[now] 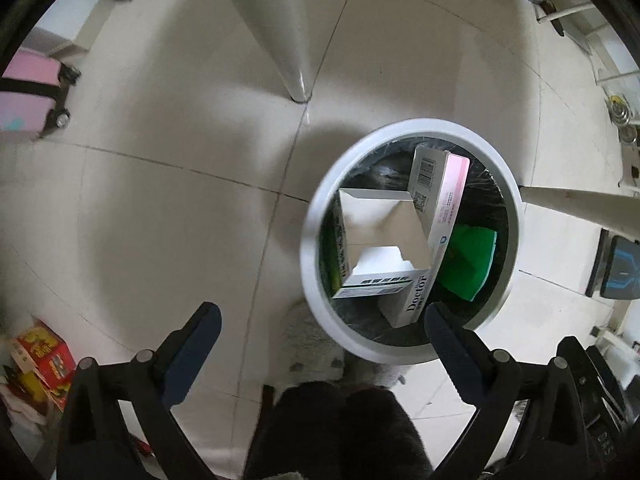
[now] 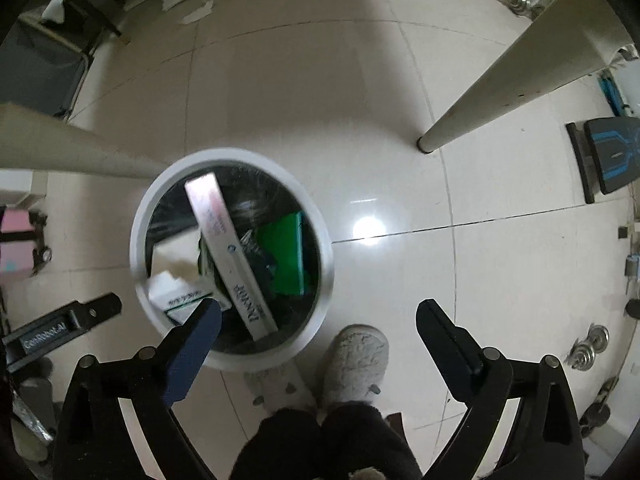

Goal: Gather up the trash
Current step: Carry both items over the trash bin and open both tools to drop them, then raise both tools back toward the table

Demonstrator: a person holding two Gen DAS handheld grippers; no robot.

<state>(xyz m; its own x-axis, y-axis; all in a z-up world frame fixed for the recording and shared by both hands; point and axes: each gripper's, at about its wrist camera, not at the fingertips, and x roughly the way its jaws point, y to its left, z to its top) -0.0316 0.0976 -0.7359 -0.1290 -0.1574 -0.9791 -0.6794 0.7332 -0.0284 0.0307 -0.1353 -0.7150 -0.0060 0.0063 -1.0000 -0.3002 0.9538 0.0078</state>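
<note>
A round white trash bin with a black liner stands on the tiled floor; it also shows in the right wrist view. Inside lie an open white carton, a long pink-and-white "Doctor" box and a green packet. My left gripper is open and empty, above the floor at the bin's near left rim. My right gripper is open and empty, above the bin's near right rim.
White table legs stand on the floor around the bin. A pink suitcase is at far left. A red box lies at lower left. The person's grey slipper is beside the bin. A black-blue device is at right.
</note>
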